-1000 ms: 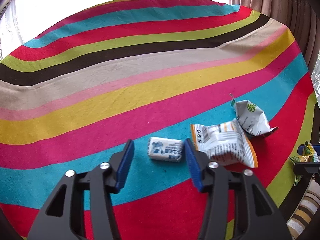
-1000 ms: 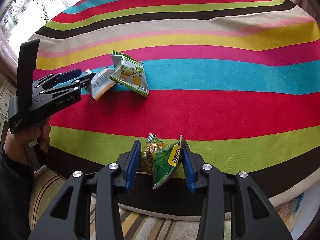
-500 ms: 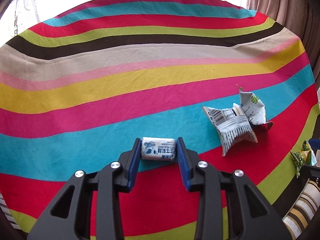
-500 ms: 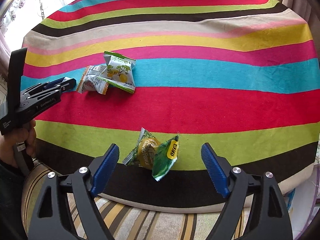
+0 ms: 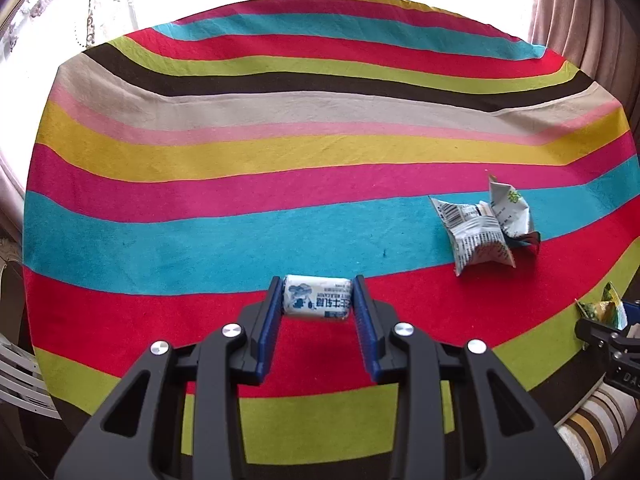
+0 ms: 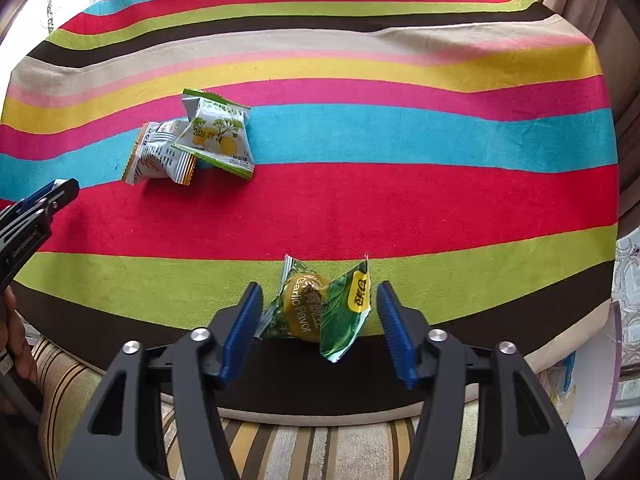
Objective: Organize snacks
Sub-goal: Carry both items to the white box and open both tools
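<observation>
Nearest in the left wrist view, the left gripper (image 5: 318, 304) is clamped on a small white packet with blue print (image 5: 317, 297), both blue pads pressed flat against its short ends, and the packet seems to hang a little above the red stripe of the striped cloth (image 5: 280, 152) that covers the table. Nearest in the right wrist view, the right gripper (image 6: 320, 312) has its jaws closing around a green garlic-flavour snack packet (image 6: 320, 308); the left pad looks to be just at the packet's crinkled edge while the right pad stands a little clear of it, so the grip is not made. That green packet sits at the near edge of the table, over the lime and dark brown stripes, with a striped cushion (image 6: 280, 448) below the edge. Farther in from the near edge, on the border of the red and turquoise stripes, lie two more packets touching each other: a silver packet with orange edges (image 6: 158, 156) and a white and green packet with a yellow fruit picture (image 6: 218, 136), the second overlapping the first. In the left wrist view this pair lies off to the right. At the left rim of the right wrist view the left gripper's tips reach over the red stripe, with part of a hand (image 6: 14, 332) below them. Beyond the far edge hang curtains (image 5: 580, 12) beside a bright window.
</observation>
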